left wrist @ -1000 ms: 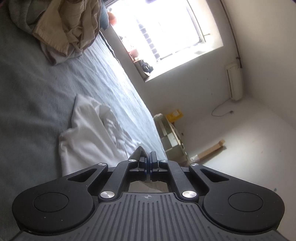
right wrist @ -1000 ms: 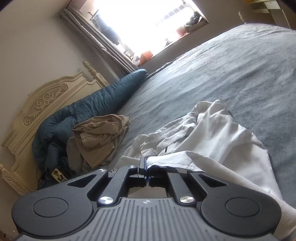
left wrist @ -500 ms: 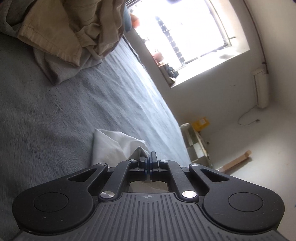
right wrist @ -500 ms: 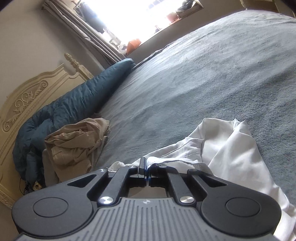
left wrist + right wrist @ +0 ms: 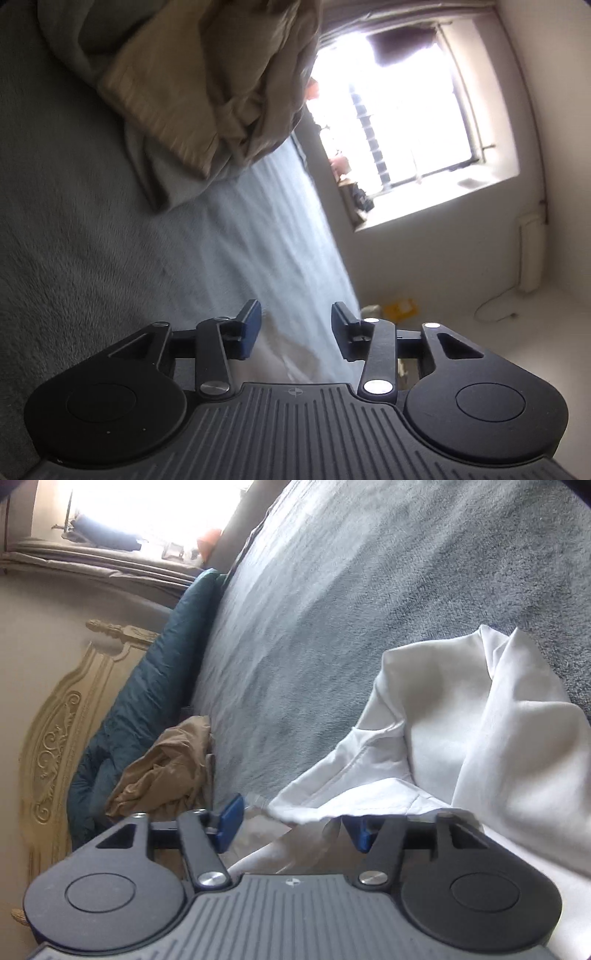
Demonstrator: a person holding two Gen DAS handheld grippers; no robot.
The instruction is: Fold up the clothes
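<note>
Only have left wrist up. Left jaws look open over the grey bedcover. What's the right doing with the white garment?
Observer: The right gripper is open too; the white garment lies loose between and past its fingers, nothing clamped.
Operator: Garment flat?
Observer: No. It sits bunched in soft folds on the bedcover, with a seamed edge nearest the gripper.
Operator: I see a tan pile top left. Anything beyond it?
Observer: In the right wrist view the tan clothes rest against a rolled dark teal duvet, which lies along a cream carved headboard.
</note>
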